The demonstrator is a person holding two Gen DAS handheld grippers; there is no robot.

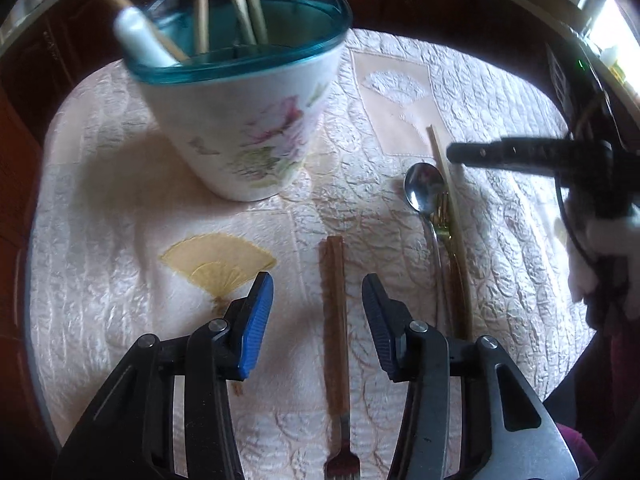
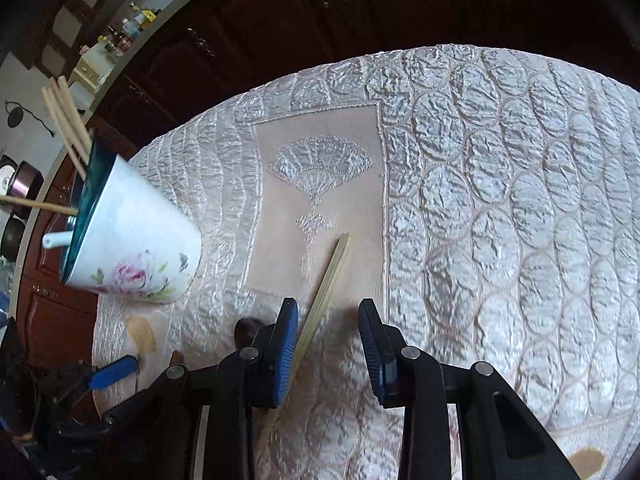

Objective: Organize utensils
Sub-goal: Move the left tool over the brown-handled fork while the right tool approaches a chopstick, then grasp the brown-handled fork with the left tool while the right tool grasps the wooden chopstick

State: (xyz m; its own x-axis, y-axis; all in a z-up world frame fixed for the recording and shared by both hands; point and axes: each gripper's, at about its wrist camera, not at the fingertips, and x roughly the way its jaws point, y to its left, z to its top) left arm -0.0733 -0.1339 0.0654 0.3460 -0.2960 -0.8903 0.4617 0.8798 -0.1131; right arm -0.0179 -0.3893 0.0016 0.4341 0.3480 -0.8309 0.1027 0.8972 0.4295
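Here, brown-handled fork [image 1: 335, 320] between apart left gripper [image 1: 318, 304], pale chopstick [image 2: 320, 300] between apart right gripper [image 2: 329, 320].

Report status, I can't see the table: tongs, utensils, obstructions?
Left tongs open astride wooden-handled fork. Right tongs open over chopstick. Nothing blocking.

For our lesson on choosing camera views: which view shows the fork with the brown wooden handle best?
The left wrist view. The fork with the brown wooden handle lies full length on the quilted cloth, from handle end to tines, between the open fingers of the left gripper. The right wrist view shows only a brown sliver that may be its handle.
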